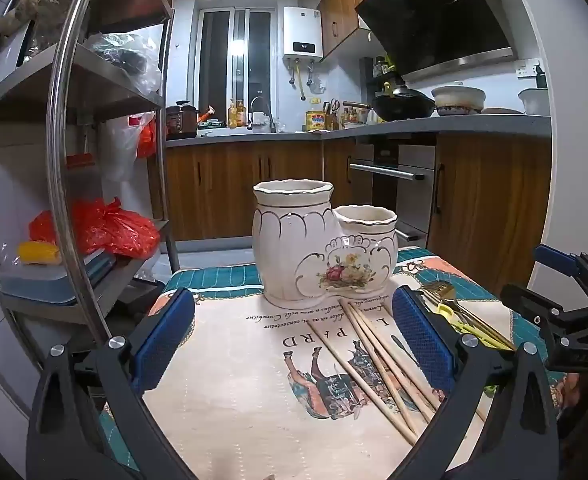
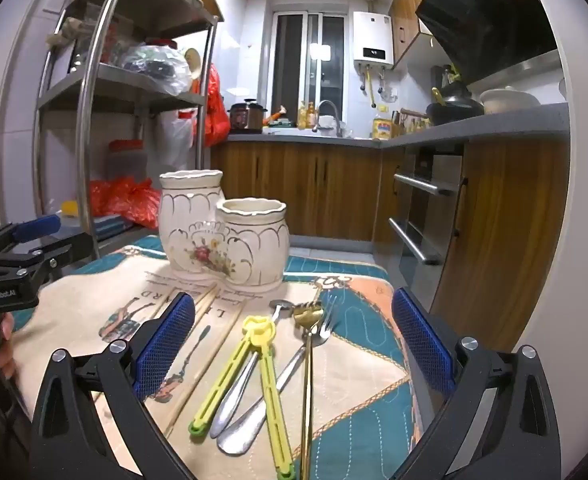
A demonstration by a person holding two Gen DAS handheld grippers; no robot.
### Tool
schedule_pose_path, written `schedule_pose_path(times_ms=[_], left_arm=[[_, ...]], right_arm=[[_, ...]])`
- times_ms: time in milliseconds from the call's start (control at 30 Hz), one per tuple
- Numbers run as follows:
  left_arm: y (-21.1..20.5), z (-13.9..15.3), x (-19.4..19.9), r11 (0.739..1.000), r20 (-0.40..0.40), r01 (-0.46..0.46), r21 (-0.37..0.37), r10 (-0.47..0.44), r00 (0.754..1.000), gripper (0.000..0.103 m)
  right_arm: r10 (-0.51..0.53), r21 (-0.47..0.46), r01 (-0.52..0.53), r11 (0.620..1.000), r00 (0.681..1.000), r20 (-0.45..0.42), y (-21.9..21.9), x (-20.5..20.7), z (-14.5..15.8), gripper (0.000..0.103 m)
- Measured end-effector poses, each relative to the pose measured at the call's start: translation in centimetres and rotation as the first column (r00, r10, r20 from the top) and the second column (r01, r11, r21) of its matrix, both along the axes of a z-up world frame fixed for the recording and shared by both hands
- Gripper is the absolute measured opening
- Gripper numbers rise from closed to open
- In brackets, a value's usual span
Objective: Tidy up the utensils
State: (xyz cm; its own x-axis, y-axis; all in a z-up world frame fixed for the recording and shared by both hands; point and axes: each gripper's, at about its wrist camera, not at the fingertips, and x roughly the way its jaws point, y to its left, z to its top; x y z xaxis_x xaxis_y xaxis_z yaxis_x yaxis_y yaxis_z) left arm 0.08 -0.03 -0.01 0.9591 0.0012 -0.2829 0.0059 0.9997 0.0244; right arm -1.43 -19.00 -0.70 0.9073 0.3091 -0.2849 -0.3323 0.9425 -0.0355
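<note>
Nothing seems sorted yet: both ceramic holder [image 2: 224, 228] cups look empty, though their insides are hidden. Chopsticks [image 1: 378, 360], yellow tongs [image 2: 254, 364], and gold fork [image 2: 308, 344] lie near. Left gripper [image 1: 294, 336] and right gripper [image 2: 294, 340] gape, holding nothing.

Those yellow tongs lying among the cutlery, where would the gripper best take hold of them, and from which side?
Probably at the yellow tongs' hinged head, the far end nearest the ceramic holder. There the two arms join into one compact piece; nearer the camera they splay over the spoons. The open right gripper should come from above, fingers either side.
</note>
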Motion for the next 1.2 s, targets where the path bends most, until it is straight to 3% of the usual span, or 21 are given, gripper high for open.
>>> schedule_pose_path(times_ms=[1200], left_arm=[[0.35,-0.56,0.46,1.000,-0.008,0.004,-0.009,-0.004,1.000,0.098]], right_arm=[[-0.001,0.020,0.002,1.000,1.000,-0.027,-0.35,0.38,-0.05,0.098]])
